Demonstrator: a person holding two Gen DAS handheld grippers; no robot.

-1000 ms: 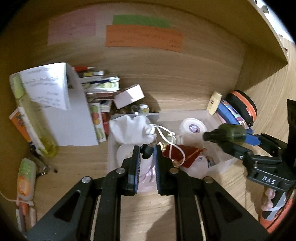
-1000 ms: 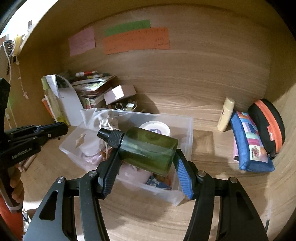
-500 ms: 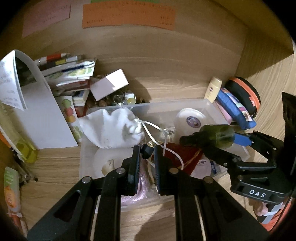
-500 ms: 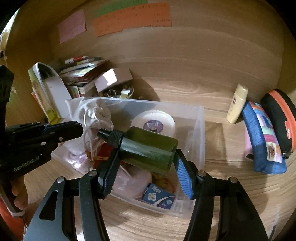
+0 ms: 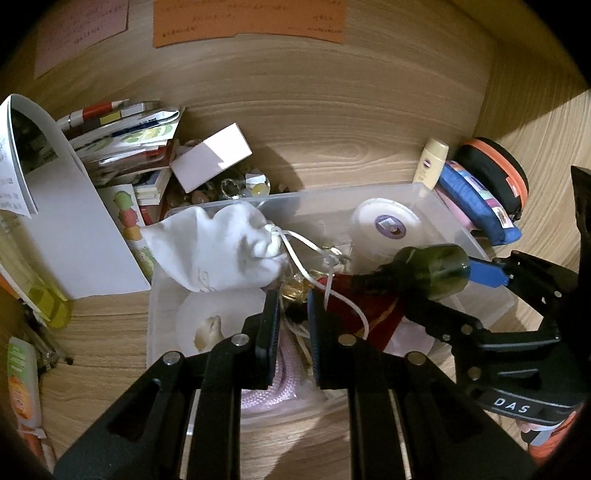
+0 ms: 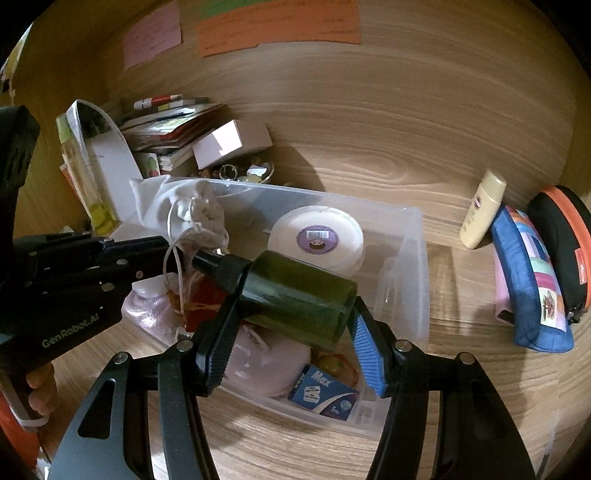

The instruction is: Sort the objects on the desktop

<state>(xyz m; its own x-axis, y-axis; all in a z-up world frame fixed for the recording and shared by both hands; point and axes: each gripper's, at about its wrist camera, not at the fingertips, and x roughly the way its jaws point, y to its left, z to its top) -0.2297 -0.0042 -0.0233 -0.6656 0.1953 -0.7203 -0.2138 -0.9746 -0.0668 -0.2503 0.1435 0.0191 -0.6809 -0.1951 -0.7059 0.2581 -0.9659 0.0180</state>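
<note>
Two hand-held grippers hang over a clear plastic bin [image 6: 413, 266], both angled downward. Nearest the lens, the right gripper [image 6: 295, 314] clamps a dark green spray bottle [image 6: 299, 299] crosswise between its black and blue pads, cap pointing left, the bottle poised above the bin's front half. The left gripper [image 5: 291, 317] has its jaws drawn fully together just above the bin's contents; a white cord [image 5: 306, 251] runs past the tips, and whether it is pinched cannot be told.

Inside the bin: a white drawstring pouch [image 5: 221, 251] draped over the left rim, a red cloth item [image 5: 365, 314], a pink rope-like coil [image 5: 284, 373], a small blue box [image 6: 321, 391] at the front, and a round white lidded tub [image 6: 317, 236] toward the back.

Likely risks, judged from this pose: the bottle, round and held across its body, may roll or slip out if released too high, landing on the tub or tipping over the front wall; the cord may snag on the left jaws and drag the pouch out as that hand withdraws; the two tools, close together, may collide.

Beyond the bin, on a wood-grain desk [image 6: 461, 266], lie a cream tube [image 6: 480, 210], a blue patterned pouch [image 6: 535, 295] and a black case with orange trim [image 6: 561, 236] at right; stacked booklets [image 5: 122, 144], a white box [image 5: 210, 158] and small trinkets at left. Paper notes [image 6: 277, 26] are stuck to the wooden back panel
</note>
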